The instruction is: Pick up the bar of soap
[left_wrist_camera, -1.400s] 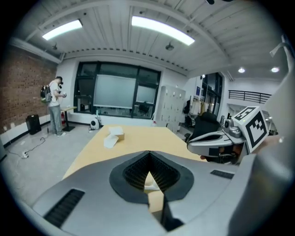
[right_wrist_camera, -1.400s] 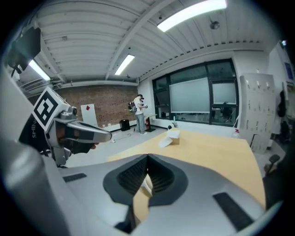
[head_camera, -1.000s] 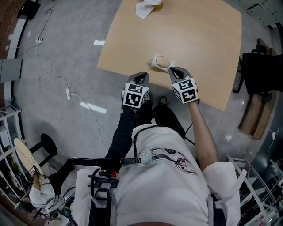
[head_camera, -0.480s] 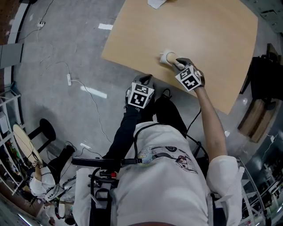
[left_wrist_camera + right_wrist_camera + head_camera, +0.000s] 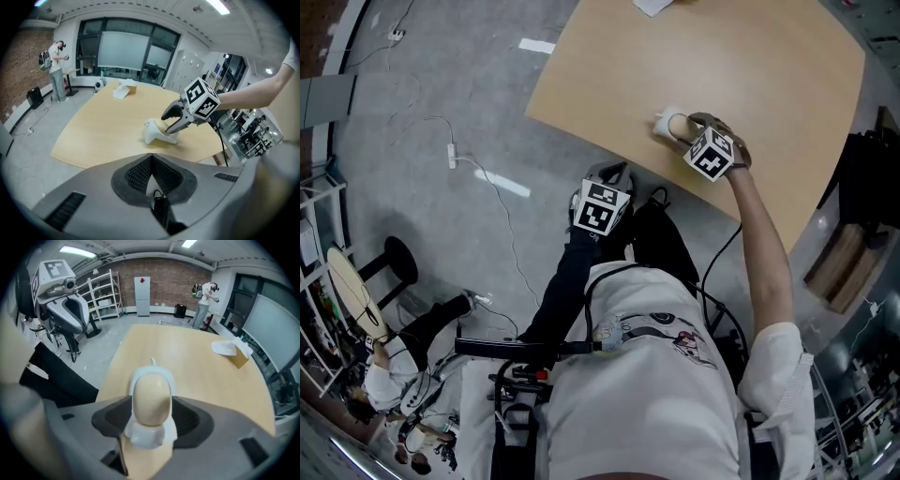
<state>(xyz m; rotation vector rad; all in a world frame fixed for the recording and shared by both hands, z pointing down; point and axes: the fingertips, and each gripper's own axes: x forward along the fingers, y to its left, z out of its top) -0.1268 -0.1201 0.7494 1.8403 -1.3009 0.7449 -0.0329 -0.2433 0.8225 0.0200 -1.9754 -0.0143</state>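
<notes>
A beige oval bar of soap (image 5: 151,399) lies on a white soap dish (image 5: 149,436) near the front edge of the wooden table (image 5: 769,84). My right gripper (image 5: 682,128) reaches over the dish, its jaws opening, one on each side of the soap (image 5: 678,123). The left gripper view shows the right gripper (image 5: 171,123) straddling the soap (image 5: 161,125) on its dish (image 5: 153,136). My left gripper (image 5: 607,178) hangs off the table above the person's lap, its jaws shut (image 5: 151,158) with nothing in them.
A tissue box (image 5: 234,352) with crumpled paper sits at the table's far side. A person (image 5: 204,303) stands beyond the table. Dark chairs (image 5: 872,178) stand to the right, a cable (image 5: 450,150) lies on the floor, and shelves (image 5: 105,294) line the brick wall.
My right gripper has moved forward over the table to the soap dish, and its jaws have gone from shut to wide around the soap. The left gripper stays near the lap.
</notes>
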